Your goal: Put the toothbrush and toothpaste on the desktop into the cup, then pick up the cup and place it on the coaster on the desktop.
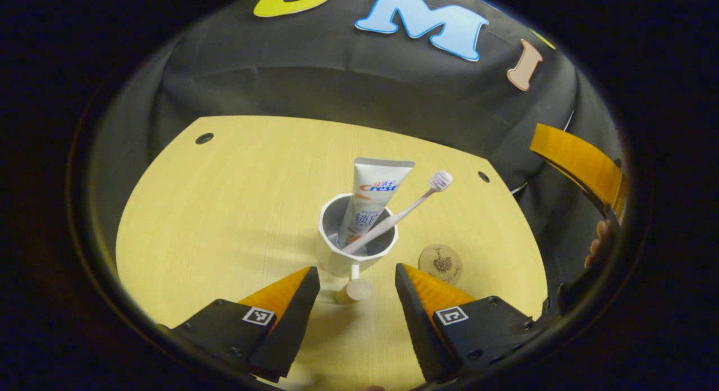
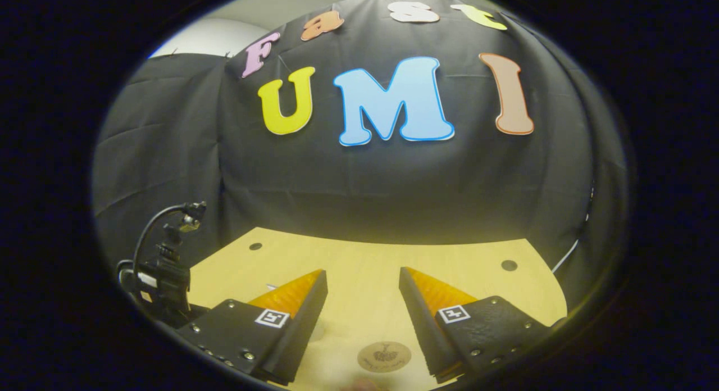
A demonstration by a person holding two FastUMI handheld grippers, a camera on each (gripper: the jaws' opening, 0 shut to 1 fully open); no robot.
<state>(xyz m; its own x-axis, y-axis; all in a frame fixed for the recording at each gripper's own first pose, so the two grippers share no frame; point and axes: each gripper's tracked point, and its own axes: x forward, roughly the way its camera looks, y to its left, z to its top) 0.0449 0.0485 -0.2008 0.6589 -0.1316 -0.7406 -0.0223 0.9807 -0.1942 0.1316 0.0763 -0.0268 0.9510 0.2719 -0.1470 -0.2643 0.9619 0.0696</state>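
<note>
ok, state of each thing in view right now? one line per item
cup: upright on the desktop, not on the coaster
toothpaste: standing in the cup, leaning on its rim
toothbrush: in the cup, tilted, bristle end up
coaster: flat on the desktop, bare, beside the cup
left hand-held gripper: open, fingers either side of the cup's handle
right hand-held gripper: open, holding nothing, over the coaster

Left gripper [image 1: 357, 292]: two wedge fingers, black rubbery inner faces, ribbed orange outer faces, black base plates with screws, each carried small square black-and-white marker. Right gripper [image 2: 362, 301]: same build, textured black plates, silver screw heads, marker per finger. In left gripper view, other gripper's orange finger [image 1: 576, 162] showed at right edge, fingertips of hand [image 1: 596, 244] below it.
</note>
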